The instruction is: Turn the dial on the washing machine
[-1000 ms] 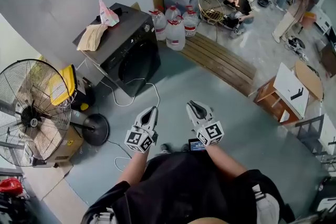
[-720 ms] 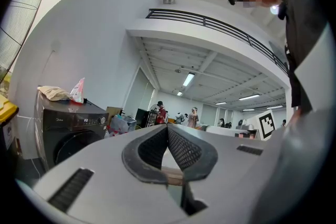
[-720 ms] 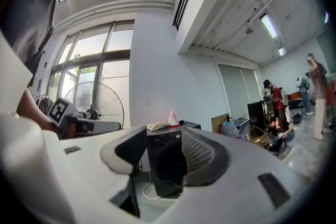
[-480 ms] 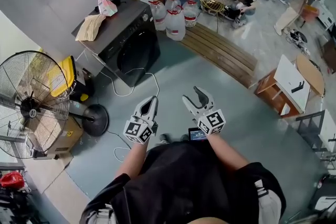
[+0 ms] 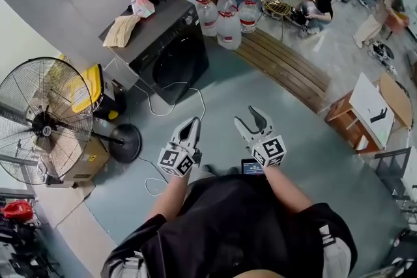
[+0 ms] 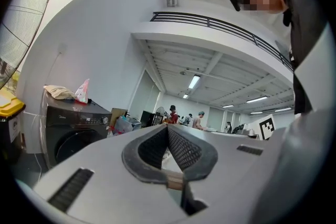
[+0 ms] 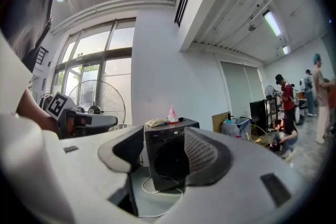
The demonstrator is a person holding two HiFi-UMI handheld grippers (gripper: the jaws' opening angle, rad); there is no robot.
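Our left gripper [image 5: 189, 129] has its fingers together on nothing, the right gripper [image 5: 251, 119] has just been opening, fingers apart with nothing between them. The washing machine [image 5: 166, 49] and its dial [image 5: 190, 19] sit well ahead of both sets of fingertips, slightly to their left

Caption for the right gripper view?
Right gripper, jaws just opened and empty, aimed at the black washing machine ahead.

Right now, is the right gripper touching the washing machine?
Apart. The head view shows floor between the right gripper and the washing machine. Its jaws have just been opening, nothing between them.
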